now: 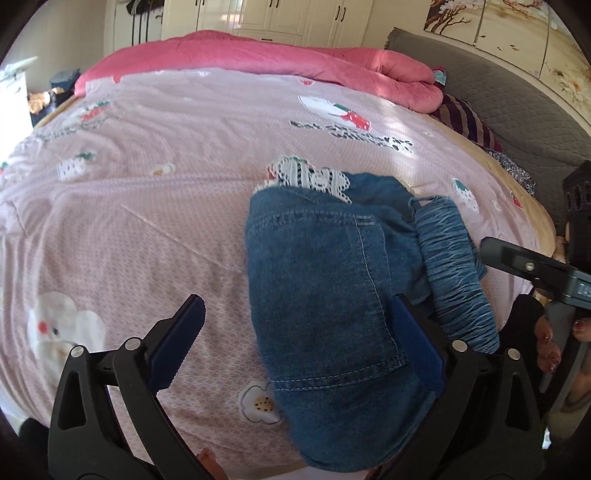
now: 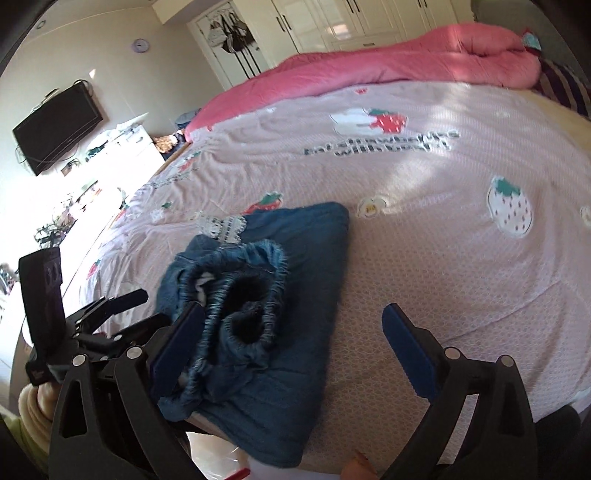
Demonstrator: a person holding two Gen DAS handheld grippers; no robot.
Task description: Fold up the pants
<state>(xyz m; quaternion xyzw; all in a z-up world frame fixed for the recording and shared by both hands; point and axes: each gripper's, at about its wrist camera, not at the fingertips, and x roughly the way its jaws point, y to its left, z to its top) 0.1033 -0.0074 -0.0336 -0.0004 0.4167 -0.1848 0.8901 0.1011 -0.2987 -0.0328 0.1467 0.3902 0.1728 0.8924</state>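
Note:
The blue denim pants [image 1: 325,280] lie folded in a bundle on the pink strawberry-print bedsheet [image 1: 147,221], near the bed's front edge. Their gathered elastic waistband [image 1: 454,273] runs along the right side, and white lace trim [image 1: 314,177] shows at the far end. My left gripper [image 1: 299,343] is open just above the bundle, with its right finger over the denim and its left finger over bare sheet. In the right wrist view the pants [image 2: 314,266] show their waistband [image 2: 243,295] on top. My right gripper [image 2: 295,347] is open and straddles the bundle's near right part, its pads clear of the cloth.
A rolled pink quilt [image 1: 258,59] lies along the bed's far side, with a striped pillow [image 1: 465,122] and a grey headboard [image 1: 498,92] at the right. White wardrobes [image 2: 351,22], a wall television [image 2: 55,129] and cluttered white furniture [image 2: 129,147] stand beyond the bed.

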